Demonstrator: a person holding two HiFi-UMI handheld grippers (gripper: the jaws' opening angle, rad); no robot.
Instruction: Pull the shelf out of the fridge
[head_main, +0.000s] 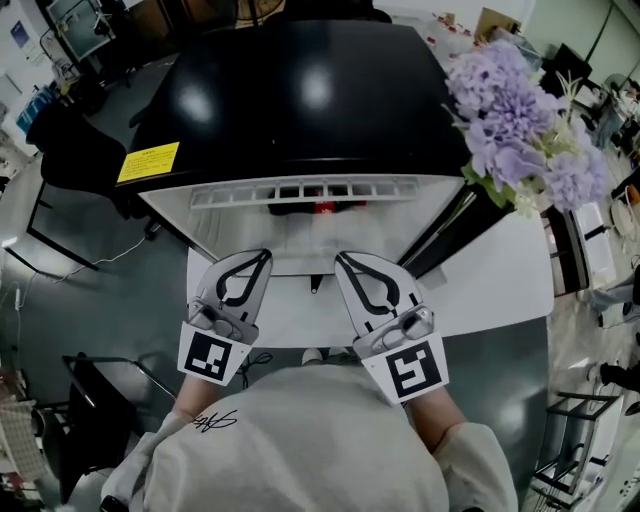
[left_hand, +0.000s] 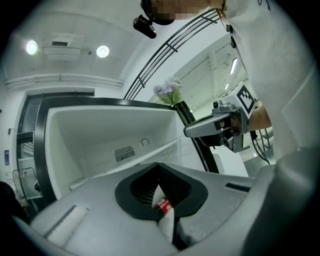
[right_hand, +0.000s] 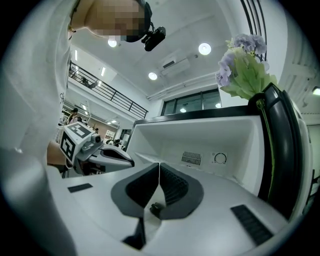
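Over the front edge of the white table (head_main: 500, 285), the left tongs (head_main: 262, 256) are closed, nothing visibly pinched. Dead ahead, inside the black mini fridge (head_main: 300, 90), the thin pale flat shelf (left_hand: 149, 155) lies crosswise at tip height. The right tongs (head_main: 342, 258), closed too, seem equally near; both, I judge, must open before gripping it.

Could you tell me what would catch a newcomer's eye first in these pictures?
A black fridge stands open, with purple flowers at its right corner and a yellow sticker on its left. The left gripper and right gripper point into it side by side, fingers closed, above a white shelf.
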